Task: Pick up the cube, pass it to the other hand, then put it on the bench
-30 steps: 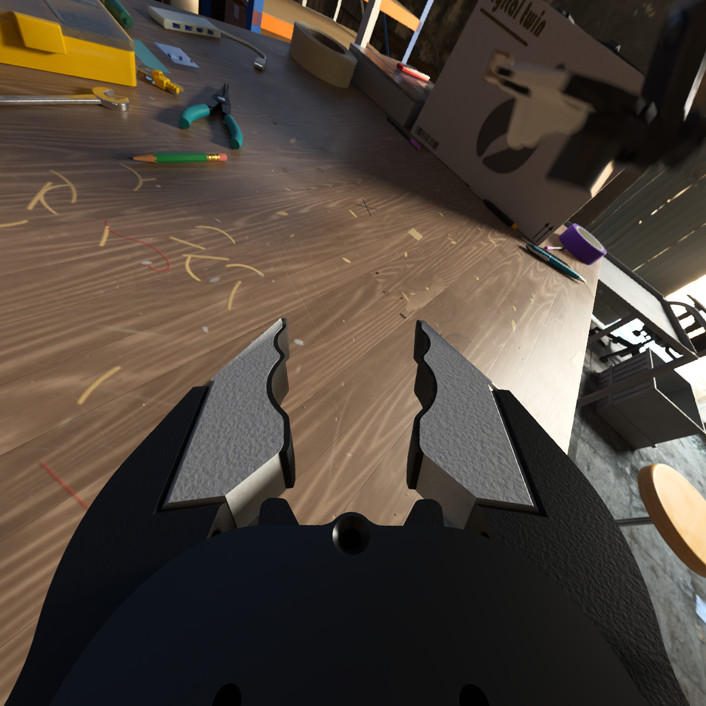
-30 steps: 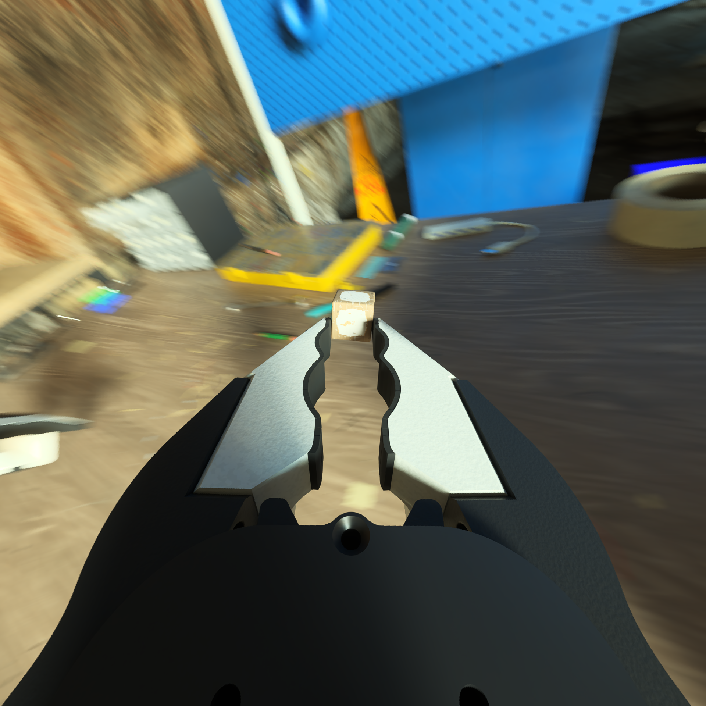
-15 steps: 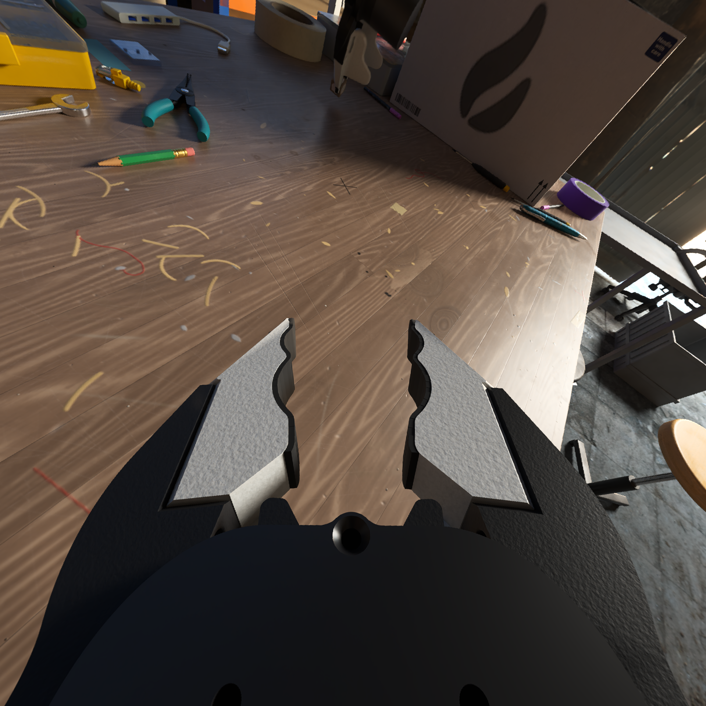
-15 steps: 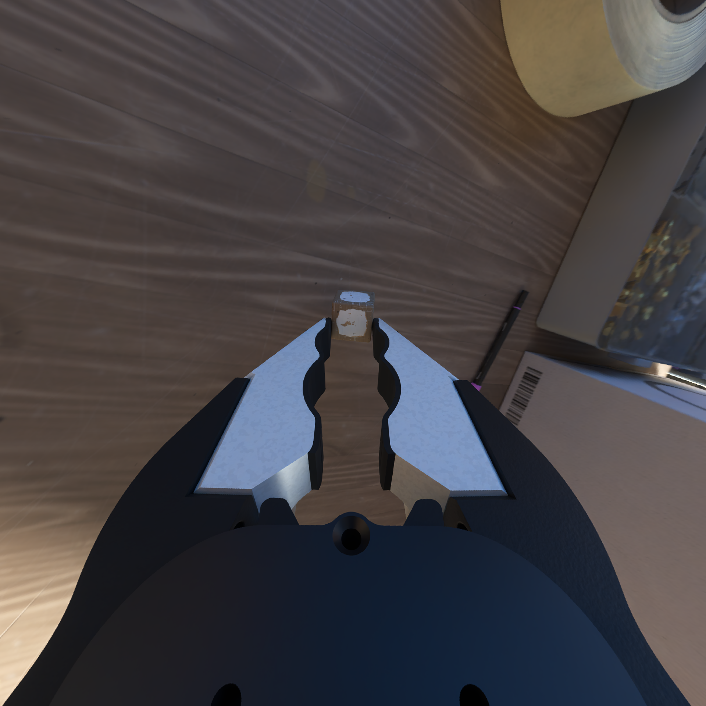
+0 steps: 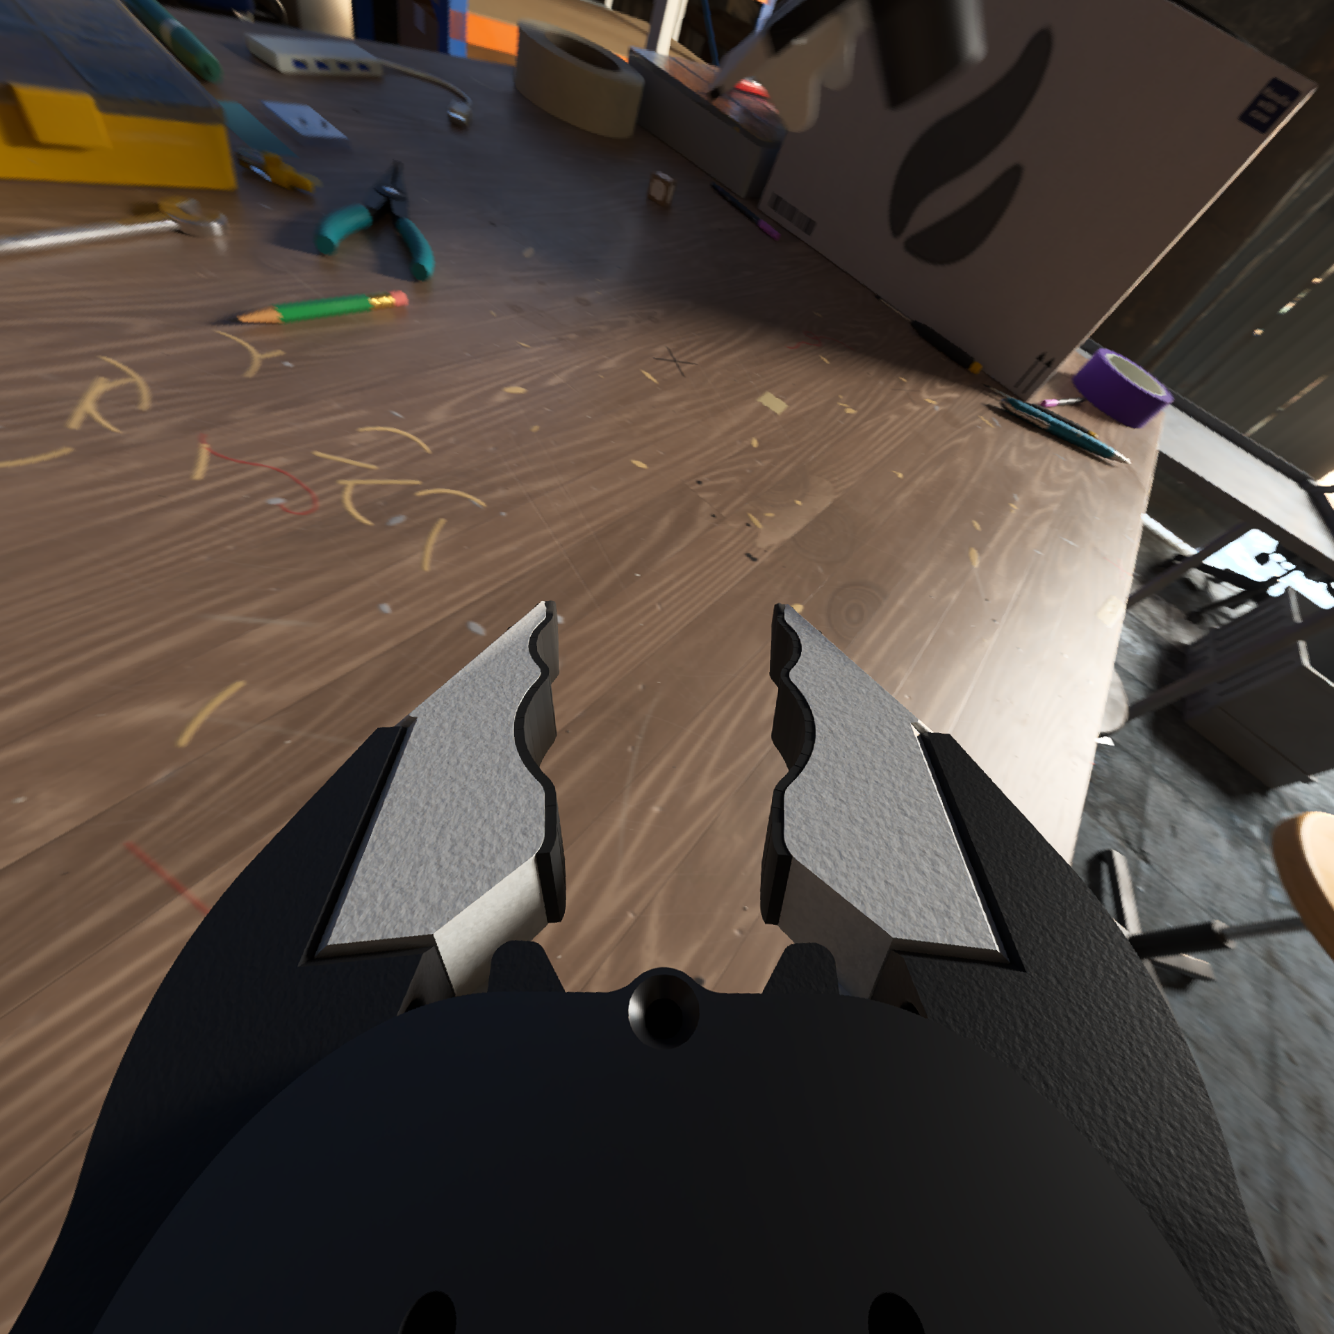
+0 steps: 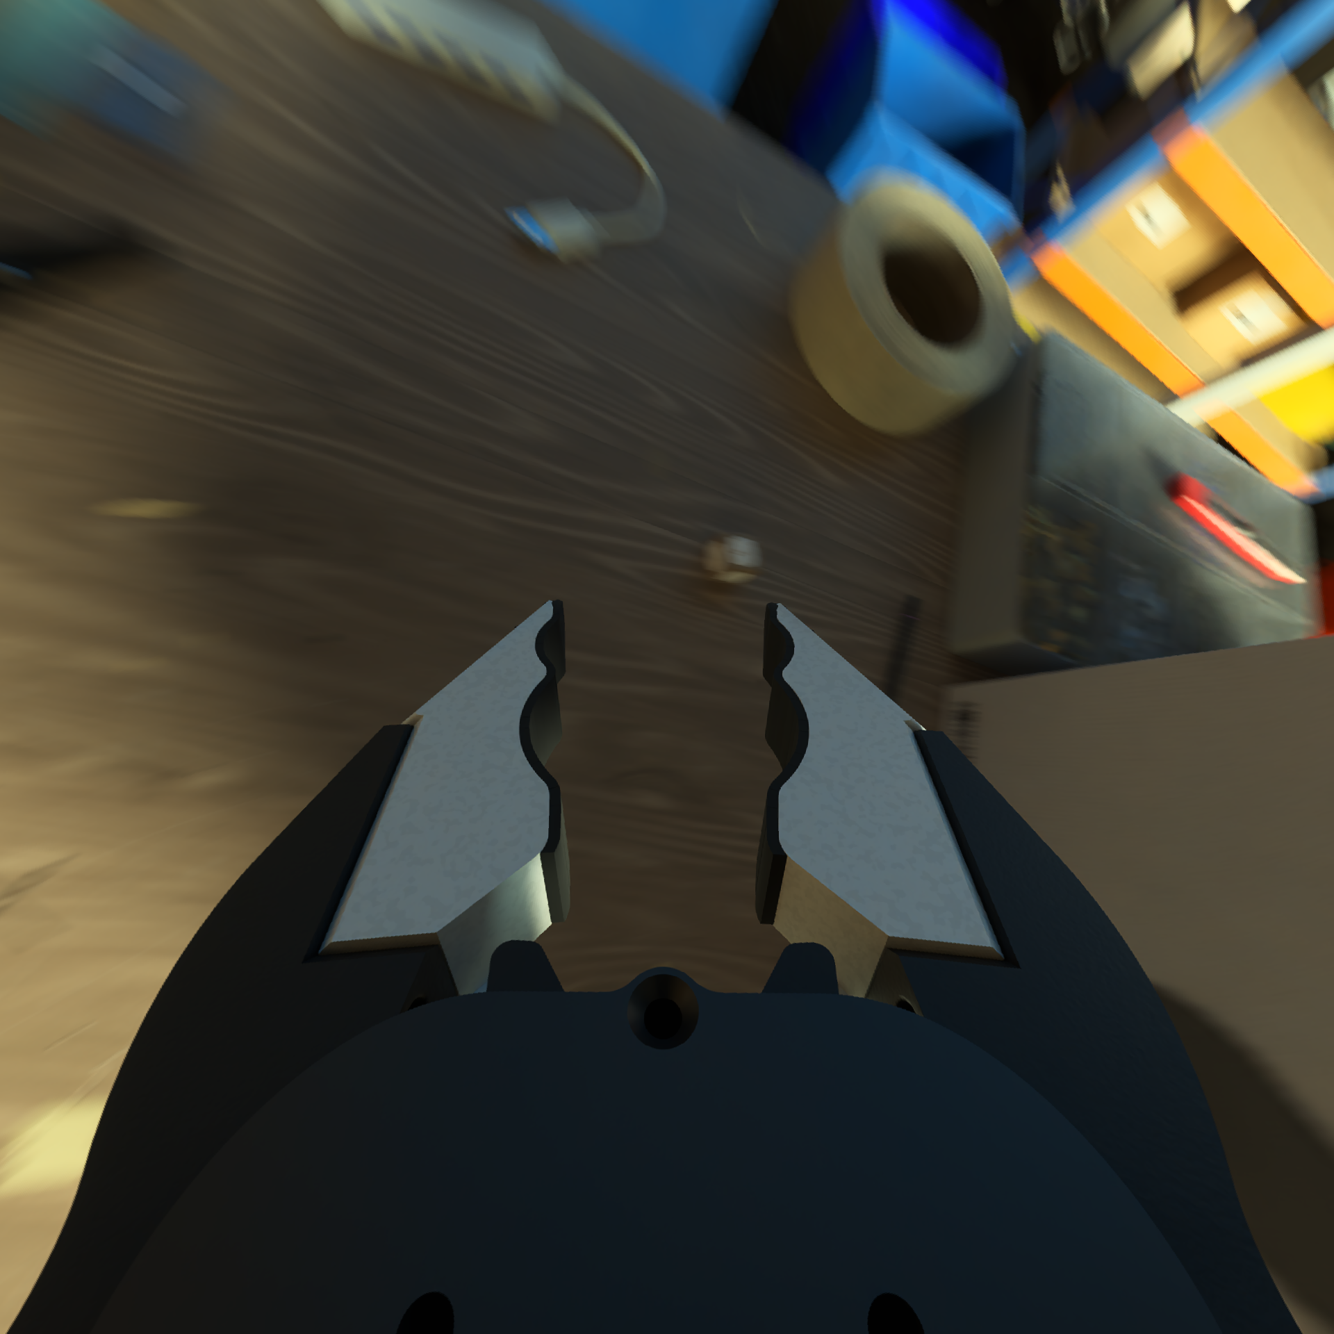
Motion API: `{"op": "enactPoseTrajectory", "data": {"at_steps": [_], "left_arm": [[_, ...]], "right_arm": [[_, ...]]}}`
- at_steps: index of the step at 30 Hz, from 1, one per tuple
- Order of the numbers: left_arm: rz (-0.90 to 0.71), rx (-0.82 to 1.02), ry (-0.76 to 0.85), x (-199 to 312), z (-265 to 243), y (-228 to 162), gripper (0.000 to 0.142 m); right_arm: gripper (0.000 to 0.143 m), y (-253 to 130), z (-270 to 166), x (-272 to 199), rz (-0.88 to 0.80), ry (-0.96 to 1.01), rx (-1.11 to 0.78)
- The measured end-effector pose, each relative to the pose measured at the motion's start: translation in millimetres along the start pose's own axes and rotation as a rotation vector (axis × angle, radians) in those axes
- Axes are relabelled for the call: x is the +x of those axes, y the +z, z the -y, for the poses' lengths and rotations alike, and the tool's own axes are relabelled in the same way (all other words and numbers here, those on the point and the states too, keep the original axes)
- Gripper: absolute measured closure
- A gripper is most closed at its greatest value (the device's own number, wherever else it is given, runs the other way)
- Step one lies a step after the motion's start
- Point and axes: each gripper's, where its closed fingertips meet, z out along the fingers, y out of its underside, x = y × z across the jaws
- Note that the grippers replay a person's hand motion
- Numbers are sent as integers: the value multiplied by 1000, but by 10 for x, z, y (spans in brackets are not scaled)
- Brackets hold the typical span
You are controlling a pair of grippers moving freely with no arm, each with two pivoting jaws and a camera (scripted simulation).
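A small wooden cube (image 6: 730,558) lies on the brown wooden bench (image 6: 361,548), a short way beyond my right gripper (image 6: 664,612), which is open and empty above it. The right wrist view is blurred by motion. In the left wrist view the cube (image 5: 661,189) sits far off near the grey case, and the right gripper (image 5: 830,65) hovers blurred above and to the right of it. My left gripper (image 5: 664,613) is open and empty over the near part of the bench (image 5: 650,462).
A roll of beige tape (image 6: 902,317), a grey case (image 6: 1126,520) and a cardboard box (image 5: 1010,195) stand close to the cube. Pliers (image 5: 379,220), a pencil (image 5: 325,309), a yellow case (image 5: 108,137) and purple tape (image 5: 1121,386) lie around. The bench edge drops off at right.
My right gripper opened and let go of the cube, which now lies on the bench, then drew back and swung. My left gripper shifted only slightly.
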Motion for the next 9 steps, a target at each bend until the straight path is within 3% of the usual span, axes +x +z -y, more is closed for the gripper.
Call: {"op": "enactPoseTrajectory", "data": {"at_steps": [3,5,7,9], "left_arm": [[85,37,44,-143,45,-53,82],[182,59,83,-291,80,-90,80],[253,50,125,-397,84,-105,79],[312,22,167,-473,61,-94,74]], "right_arm": [[89,-1021,4,-883,337,129,379],[89,-1579,-212,-1666,644,160,506],[89,-1952,-452,-2292,847,212,568],[86,-2139,-627,-2667,915,275,644]]}}
